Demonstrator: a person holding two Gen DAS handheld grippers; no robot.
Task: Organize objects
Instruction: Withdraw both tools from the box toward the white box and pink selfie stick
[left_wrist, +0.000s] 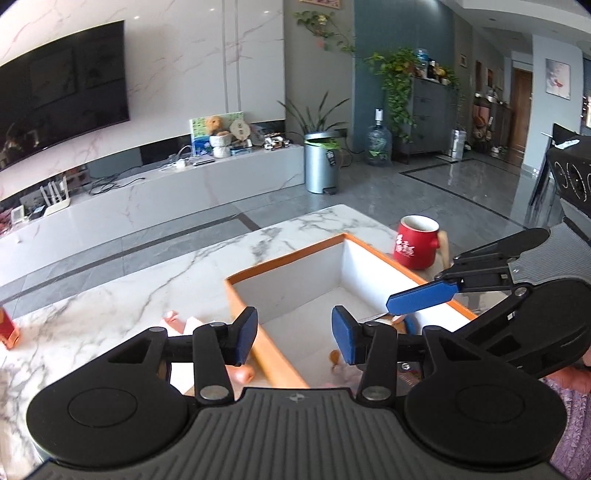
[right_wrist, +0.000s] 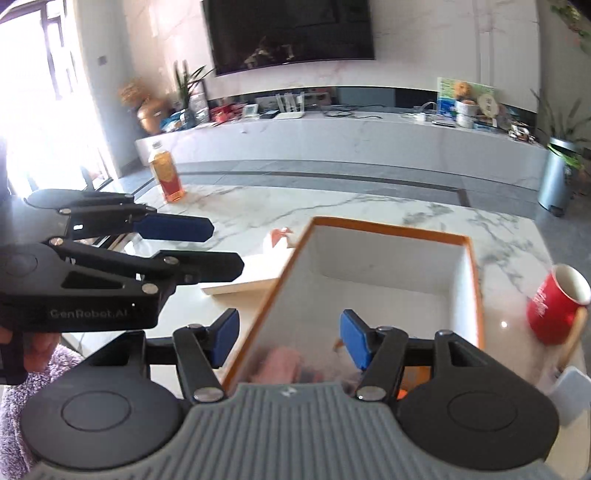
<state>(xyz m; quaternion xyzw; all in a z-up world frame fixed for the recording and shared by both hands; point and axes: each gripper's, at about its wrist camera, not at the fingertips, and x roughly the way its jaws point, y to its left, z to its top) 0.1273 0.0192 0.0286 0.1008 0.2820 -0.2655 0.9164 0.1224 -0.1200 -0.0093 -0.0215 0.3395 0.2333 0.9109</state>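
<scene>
Over the orange-rimmed box (left_wrist: 284, 277), left gripper (left_wrist: 294, 334) and right gripper (right_wrist: 288, 338) both sit apart, apparently holding nothing.

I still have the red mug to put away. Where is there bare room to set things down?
The far half of the orange-rimmed white box is bare; its near end holds pink items. Open marble tabletop lies between the amber drink bottle and the box. The red mug crowds the box's right side.
</scene>
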